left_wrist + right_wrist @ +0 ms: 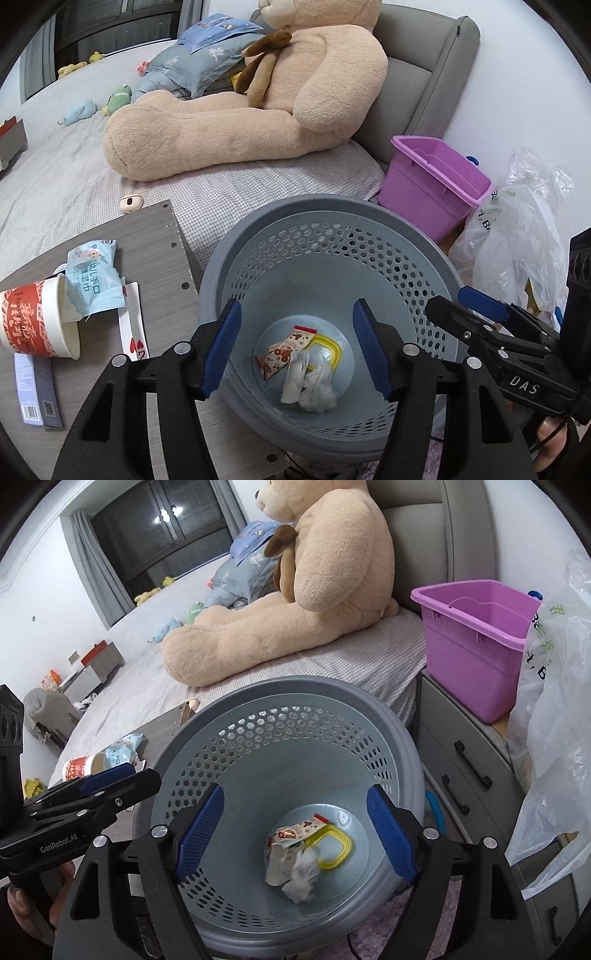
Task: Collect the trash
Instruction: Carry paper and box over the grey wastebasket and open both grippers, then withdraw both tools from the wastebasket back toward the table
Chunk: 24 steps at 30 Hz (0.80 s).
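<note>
A grey perforated waste basket (325,214) stands beside the bed; it also shows in the right wrist view (280,690). At its bottom lie a snack wrapper (284,350), a crumpled white tissue (314,391) and a yellow ring (328,347). My left gripper (297,350) is open and empty above the basket's mouth. My right gripper (295,834) is open and empty above it too, and shows at the right of the left wrist view (476,310). On the grey board (147,236) to the left lie a red paper cup (40,321) on its side and a blue wet-wipe packet (94,280).
A large tan teddy bear (258,103) sits on the bed. A purple bin (432,181) and a clear plastic bag (517,236) stand to the right. A grey drawer unit (465,775) is beside the basket. Paper slips (35,391) lie on the board.
</note>
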Motion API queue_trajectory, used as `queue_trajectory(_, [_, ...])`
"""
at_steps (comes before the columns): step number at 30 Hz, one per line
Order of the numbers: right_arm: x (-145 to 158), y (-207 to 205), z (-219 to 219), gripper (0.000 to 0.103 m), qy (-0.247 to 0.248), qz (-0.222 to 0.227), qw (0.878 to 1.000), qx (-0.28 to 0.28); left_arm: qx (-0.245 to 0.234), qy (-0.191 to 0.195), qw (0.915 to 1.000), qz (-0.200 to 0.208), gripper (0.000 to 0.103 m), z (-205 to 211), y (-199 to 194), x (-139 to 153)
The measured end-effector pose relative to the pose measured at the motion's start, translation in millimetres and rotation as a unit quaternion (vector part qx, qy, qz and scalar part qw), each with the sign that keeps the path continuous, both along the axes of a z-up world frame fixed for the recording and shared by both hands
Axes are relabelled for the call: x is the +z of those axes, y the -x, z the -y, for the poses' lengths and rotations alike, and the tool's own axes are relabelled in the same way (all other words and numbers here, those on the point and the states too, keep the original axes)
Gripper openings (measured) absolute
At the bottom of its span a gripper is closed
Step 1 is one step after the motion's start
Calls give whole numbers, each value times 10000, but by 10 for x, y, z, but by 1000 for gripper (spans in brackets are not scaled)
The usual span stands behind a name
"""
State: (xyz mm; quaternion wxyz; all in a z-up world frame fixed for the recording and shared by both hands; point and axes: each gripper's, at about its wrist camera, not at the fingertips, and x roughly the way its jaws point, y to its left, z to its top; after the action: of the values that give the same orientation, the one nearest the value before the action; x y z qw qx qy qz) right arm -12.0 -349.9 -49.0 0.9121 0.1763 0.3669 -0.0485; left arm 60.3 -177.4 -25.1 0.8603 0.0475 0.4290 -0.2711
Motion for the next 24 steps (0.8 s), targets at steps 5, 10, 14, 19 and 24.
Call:
queue_trajectory(5, [-6,0,-21,80,0,3,10000,25,68,13,10000,36,65,-26,18,5])
queue_trajectory(10, [0,11,-68,84,13,26,10000,55,112,85,9999,55,68,-65,38,19])
queue_trajectory(14, [-28,13,-85,85,-1,8,10000,66,180,55,9998,82,68,-99,59,22])
queue_trajectory(19, [-67,7,-149,86,10,-78,9999,149,291,78,9995,103,69,-184,77,42])
queue_trajectory(24, [-57,-15,-222,86,14,-81,9995,290,478,80,9986,219,70,-331,102,91])
